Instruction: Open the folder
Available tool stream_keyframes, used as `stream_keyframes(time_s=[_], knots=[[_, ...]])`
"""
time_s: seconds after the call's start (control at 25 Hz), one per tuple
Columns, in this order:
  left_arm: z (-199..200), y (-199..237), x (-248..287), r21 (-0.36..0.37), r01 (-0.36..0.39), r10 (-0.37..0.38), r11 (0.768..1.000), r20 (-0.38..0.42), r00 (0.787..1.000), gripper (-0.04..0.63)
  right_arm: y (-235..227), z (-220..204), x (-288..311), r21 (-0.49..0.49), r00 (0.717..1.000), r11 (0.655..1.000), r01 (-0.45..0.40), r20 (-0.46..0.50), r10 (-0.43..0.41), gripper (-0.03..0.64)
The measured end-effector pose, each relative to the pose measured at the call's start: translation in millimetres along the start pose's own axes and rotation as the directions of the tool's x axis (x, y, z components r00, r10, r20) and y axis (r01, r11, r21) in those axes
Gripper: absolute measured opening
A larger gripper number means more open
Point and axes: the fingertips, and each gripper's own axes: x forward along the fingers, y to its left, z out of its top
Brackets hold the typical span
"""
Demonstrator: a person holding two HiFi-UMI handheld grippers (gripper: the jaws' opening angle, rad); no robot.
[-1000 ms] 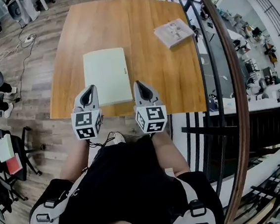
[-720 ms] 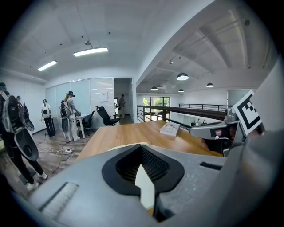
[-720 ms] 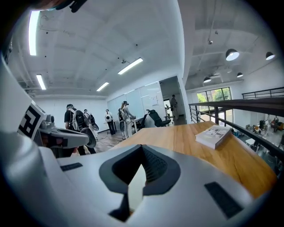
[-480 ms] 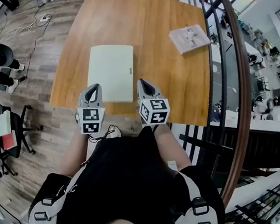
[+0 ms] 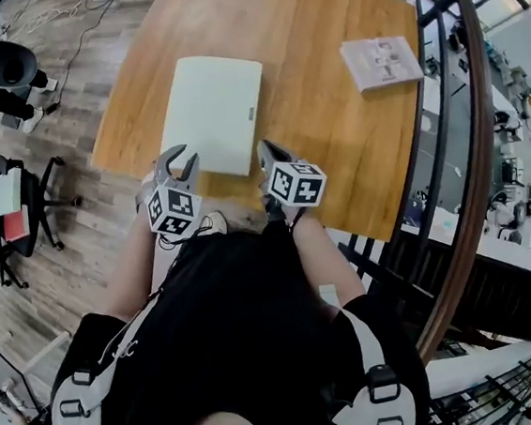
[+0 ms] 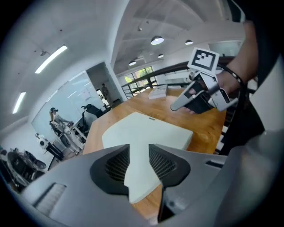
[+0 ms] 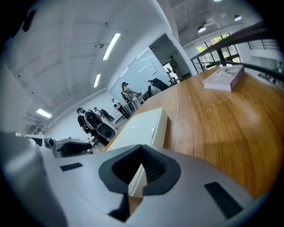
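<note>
Now, shut folder (image 5: 213,113) flat on the surface (image 5: 333,134) just ahead, long side running away, its right edge nearest the clenched right tool (image 5: 265,148), near left corner in line with the released left tool (image 5: 177,159).

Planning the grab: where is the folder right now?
Head view: the folder lies closed on the table's near-left part, just ahead of the left gripper and right gripper; the book sits far right.
</note>
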Motion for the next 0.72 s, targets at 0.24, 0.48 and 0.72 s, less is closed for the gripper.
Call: stream_keyframes(time_s=[0.24, 0.48, 0.72], knots=[[-36.5, -22.4, 7.5, 0.151, 0.113, -0.1, 0.982, -0.091, 0.991, 0.226, -6.1, -36.1, 17.0, 0.104, 0.993, 0.994, -0.042, -0.105, 0.053, 0.028], [-58.3, -25.7, 13.3, 0.299, 0.146, -0.107, 0.943, -0.141, 0.984, 0.245, -7.4, -48.8, 24.8, 0.244, 0.991, 0.968, -0.059, -0.105, 0.087, 0.043], [-67.2, -26.7, 20.6, 0.363, 0.154, -0.095, 0.919, -0.175, 0.98, 0.252, -7.6, -55.0, 28.0, 0.259, 0.989, 0.964, -0.057, -0.116, 0.09, 0.043]])
